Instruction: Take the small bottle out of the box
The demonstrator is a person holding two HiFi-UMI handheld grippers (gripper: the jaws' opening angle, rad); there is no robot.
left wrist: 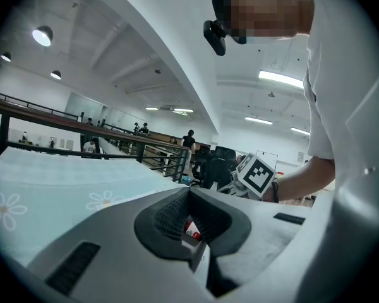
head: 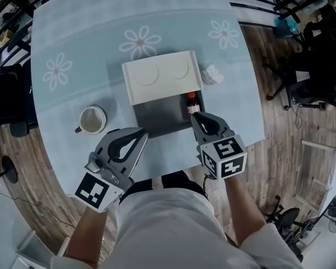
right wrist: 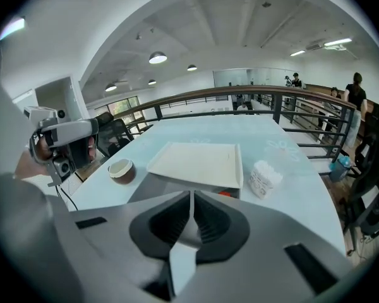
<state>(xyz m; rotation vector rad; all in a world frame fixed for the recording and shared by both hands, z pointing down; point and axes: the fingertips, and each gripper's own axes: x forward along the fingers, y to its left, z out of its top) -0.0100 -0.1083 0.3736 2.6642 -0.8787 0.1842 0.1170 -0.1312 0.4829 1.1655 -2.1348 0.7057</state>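
Pale blue table (head: pixel 73 43) with flower prints, seen from above. Nearest, the left gripper (head: pixel 139 133) hangs over the table's near edge, jaws together and empty, just left of the grey box (head: pixel 159 119). The right gripper (head: pixel 194 116), jaws likewise closed on nothing, points down at the box's near right corner. The small bottle (head: pixel 191 102), red-capped, lies inside along the right wall, just ahead of those tips. Beyond it, a cream lid (head: pixel 162 74) covers the far half. A cup (head: pixel 92 120) stands to the left.
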